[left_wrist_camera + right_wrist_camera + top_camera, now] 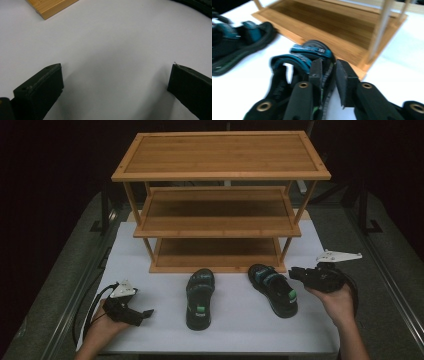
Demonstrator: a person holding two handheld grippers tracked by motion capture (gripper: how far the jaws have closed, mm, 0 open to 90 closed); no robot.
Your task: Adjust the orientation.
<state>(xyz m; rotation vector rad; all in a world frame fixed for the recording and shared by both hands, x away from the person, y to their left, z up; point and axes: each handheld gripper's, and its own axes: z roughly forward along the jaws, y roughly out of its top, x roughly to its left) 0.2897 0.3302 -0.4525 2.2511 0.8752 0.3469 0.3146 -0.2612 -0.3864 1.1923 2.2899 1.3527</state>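
Observation:
Two black sandals with teal straps lie on the white mat in front of a wooden shoe rack (220, 155). The left sandal (200, 300) points at the rack; the right sandal (274, 290) lies angled. My right gripper (292, 271) hovers at the right sandal's outer edge. In the right gripper view its jaws (329, 62) stand a narrow gap apart, with the sandal's (287, 65) rim showing in that gap; the picture is blurred and no pad clearly presses on it. My left gripper (145, 314) rests low at the mat's left, jaws (115, 67) wide open over bare mat.
The rack has three slatted shelves; its bottom shelf (324, 22) sits just behind the sandals, with thin corner posts (382, 27). The white mat (240, 330) covers the table; grey table edges and rails run along both sides. A rack corner (50, 6) shows ahead of the left gripper.

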